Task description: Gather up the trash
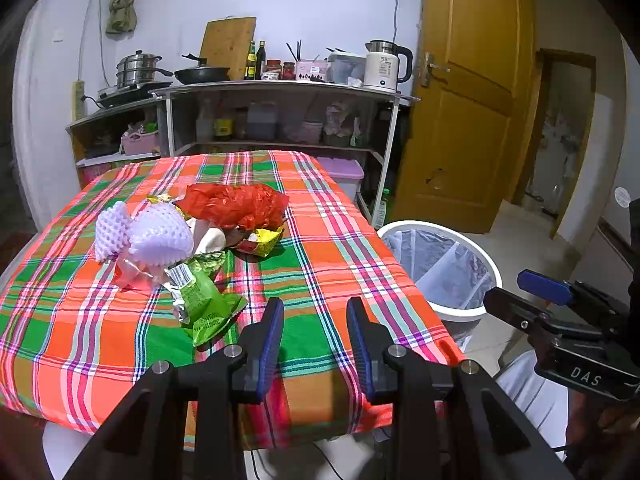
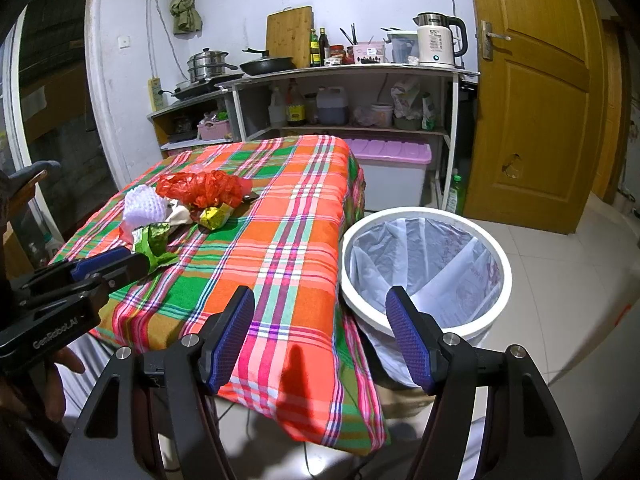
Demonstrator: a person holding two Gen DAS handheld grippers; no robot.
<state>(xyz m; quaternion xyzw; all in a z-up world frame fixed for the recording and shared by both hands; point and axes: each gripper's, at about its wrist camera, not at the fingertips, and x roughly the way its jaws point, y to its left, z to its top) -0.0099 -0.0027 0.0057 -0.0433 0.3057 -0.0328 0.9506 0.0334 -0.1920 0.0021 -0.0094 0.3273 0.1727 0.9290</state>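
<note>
A heap of trash lies on the plaid-covered table (image 1: 320, 240): a red plastic bag (image 1: 236, 204), white foam fruit nets (image 1: 160, 234), a yellow wrapper (image 1: 262, 240) and a green snack wrapper (image 1: 204, 300). My left gripper (image 1: 315, 306) hovers open and empty over the table's near edge, just right of the green wrapper. My right gripper (image 2: 320, 296) is open and empty above the table's near right corner, beside the white bin (image 2: 424, 268) lined with a clear bag. The same heap shows in the right wrist view, with the red bag (image 2: 200, 188) and green wrapper (image 2: 156, 246).
The bin (image 1: 440, 268) stands on the tiled floor right of the table. Behind the table a shelf unit (image 1: 280, 92) carries a kettle, pans and bottles. A lilac-lidded storage box (image 2: 392, 168) sits under it. A wooden door (image 1: 464, 100) is at the right.
</note>
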